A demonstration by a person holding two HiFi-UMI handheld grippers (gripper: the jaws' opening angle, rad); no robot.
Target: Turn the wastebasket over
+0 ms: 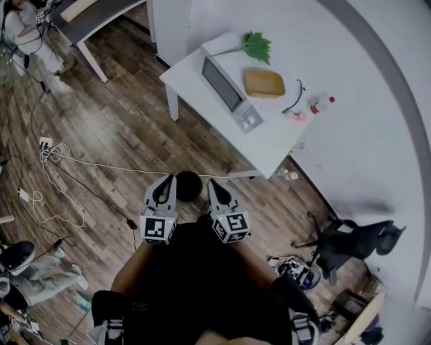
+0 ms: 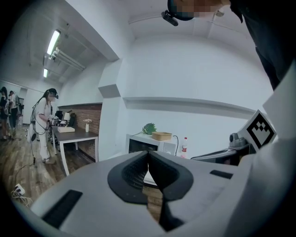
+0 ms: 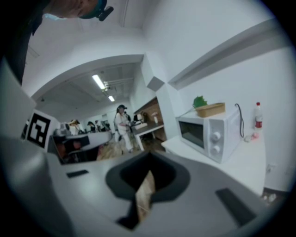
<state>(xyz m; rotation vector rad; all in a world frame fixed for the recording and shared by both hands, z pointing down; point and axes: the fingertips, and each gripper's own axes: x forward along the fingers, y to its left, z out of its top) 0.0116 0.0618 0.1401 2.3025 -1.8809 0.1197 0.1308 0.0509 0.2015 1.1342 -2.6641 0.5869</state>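
The left gripper (image 1: 165, 179) and right gripper (image 1: 211, 183) are held side by side in front of the person, pointing out and a little down. Each gripper view shows its jaws pressed together with nothing between them: the left (image 2: 148, 159) closes on bare air, and so does the right (image 3: 149, 161).

The bin (image 1: 188, 186) is a dark round shape on the floor (image 1: 114, 135). From the head view it lies between the two sets of tips, just beside both and below them. Neither gripper touches it. Whether it stands upright or upside down cannot be told from above, and neither gripper view shows it.

The floor is dark wood planks, with white cables (image 1: 50, 155) trailing across it at the left. Just beyond the bin stands a white table (image 1: 269, 145) against a white wall (image 1: 363, 81). On it are a microwave (image 1: 225, 84), a tan tray (image 1: 264, 83), a green leaf (image 1: 257, 46), a black cord (image 1: 295, 98) and a red-capped bottle (image 1: 322, 104). A black chair (image 1: 353, 241) sits at the right near the wall. In the far left corner another person (image 1: 23, 30) stands by a dark-topped table (image 1: 87, 20).
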